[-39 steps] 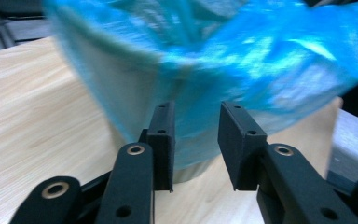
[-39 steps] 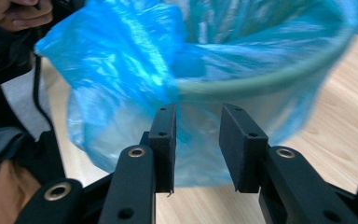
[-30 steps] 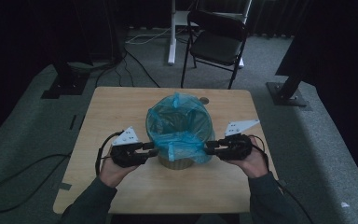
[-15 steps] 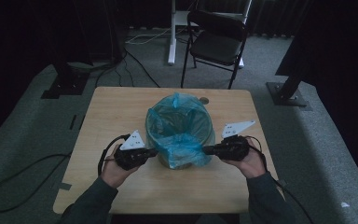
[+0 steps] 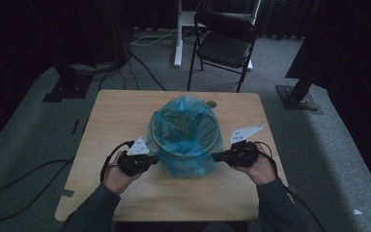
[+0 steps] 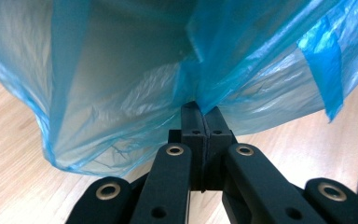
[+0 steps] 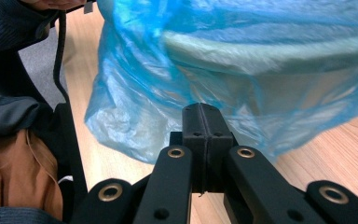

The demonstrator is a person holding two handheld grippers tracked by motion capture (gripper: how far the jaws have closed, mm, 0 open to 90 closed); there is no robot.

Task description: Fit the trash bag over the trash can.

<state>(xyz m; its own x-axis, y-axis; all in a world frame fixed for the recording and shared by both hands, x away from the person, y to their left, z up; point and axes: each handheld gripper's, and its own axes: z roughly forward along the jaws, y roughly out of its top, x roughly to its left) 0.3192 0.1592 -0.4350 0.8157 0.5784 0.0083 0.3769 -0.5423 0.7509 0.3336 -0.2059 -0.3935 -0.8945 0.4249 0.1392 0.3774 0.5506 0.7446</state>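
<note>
Blue film now sits pinched in both my grippers: the left gripper (image 5: 150, 159) and right gripper (image 5: 217, 156) have just closed on the bag (image 5: 186, 140), each clamping its skirt at the bin's (image 5: 187, 152) sides, ready to pull down. Thin, crinkled, translucent, it drapes over the bin mid-table (image 5: 125, 111).

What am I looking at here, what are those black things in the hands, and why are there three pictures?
A person sits at a wooden table holding a hand-held claw in each hand. One picture comes from a camera above the table; the other two come from cameras riding on each claw, looking along its black jaws. On the table stands a small bin lined with a blue plastic bag. The left claw is shut, pinching the bag's film at one side, seen close up. The right claw is shut at the opposite side, its tips against the bag; whether it pinches film is unclear.
</note>
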